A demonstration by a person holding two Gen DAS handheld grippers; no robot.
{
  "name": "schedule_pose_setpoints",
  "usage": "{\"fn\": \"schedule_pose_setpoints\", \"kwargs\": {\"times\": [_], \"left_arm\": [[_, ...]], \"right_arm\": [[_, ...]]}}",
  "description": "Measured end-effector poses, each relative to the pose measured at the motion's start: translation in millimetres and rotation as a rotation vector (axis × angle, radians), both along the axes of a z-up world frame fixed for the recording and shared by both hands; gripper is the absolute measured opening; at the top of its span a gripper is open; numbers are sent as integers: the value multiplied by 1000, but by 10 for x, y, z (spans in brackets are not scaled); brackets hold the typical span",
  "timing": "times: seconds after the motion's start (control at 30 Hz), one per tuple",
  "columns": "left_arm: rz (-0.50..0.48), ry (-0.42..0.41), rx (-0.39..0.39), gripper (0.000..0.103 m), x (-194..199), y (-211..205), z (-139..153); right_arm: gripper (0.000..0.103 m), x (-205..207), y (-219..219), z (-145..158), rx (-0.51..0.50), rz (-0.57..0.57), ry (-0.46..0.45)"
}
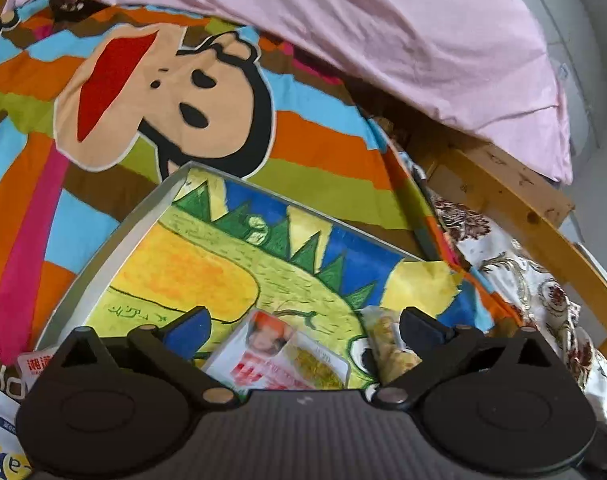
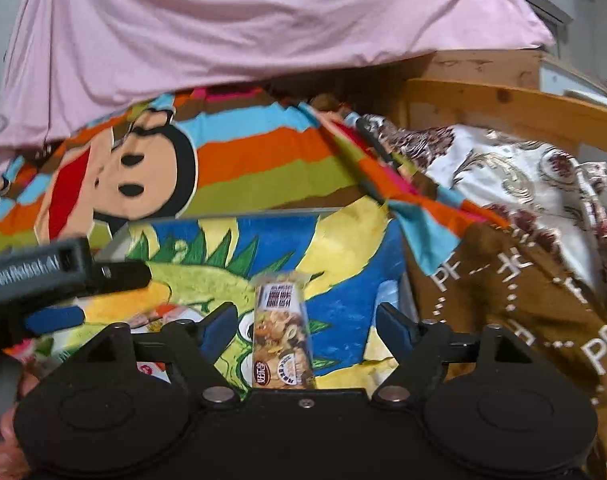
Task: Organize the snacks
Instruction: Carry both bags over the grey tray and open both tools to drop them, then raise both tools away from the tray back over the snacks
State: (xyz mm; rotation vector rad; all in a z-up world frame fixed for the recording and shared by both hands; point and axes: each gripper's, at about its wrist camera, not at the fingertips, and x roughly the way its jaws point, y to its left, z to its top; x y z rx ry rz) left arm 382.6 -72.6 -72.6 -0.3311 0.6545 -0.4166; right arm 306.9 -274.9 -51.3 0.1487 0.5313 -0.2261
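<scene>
Left wrist view: my left fingers (image 1: 303,330) gape wide, gripping nothing, over a white snack packet (image 1: 279,360) in the dinosaur-painted tray (image 1: 103,268). Right fingers (image 2: 309,326) also stand apart, a slim snack bar (image 2: 283,332) lying loose between them. Tray rests on the striped bedsheet (image 1: 323,136).

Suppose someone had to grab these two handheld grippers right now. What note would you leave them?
Left gripper: open, holding nothing, above the red-and-white snack packet.
Right gripper: open; the brown snack bar lies between its fingers, not pinched.
Both snacks lie in the shallow box with the dinosaur drawing on the bed.
Left: more packets lie outside the box's near left corner.
</scene>
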Motion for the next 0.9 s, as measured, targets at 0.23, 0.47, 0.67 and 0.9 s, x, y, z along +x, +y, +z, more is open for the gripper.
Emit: {"fn": "schedule_pose_setpoints", "kwargs": {"times": [0.23,0.47,0.67,0.9], "left_arm": [[23,-14,45,102,-267,-32,241],[96,-168,107,102,-865,73,756],[185,-204,132,102,-1325,229,1073],[233,-266,252,103,-1878,278,1266]], "right_arm": [[95,-339,-20,353,-2,28,-115],[102,-808,-28,713,-24,58,-276],[102,-1282,-10,901,-35,84,-368],[102,-1724,44,1008,-35,114,-408]]}}
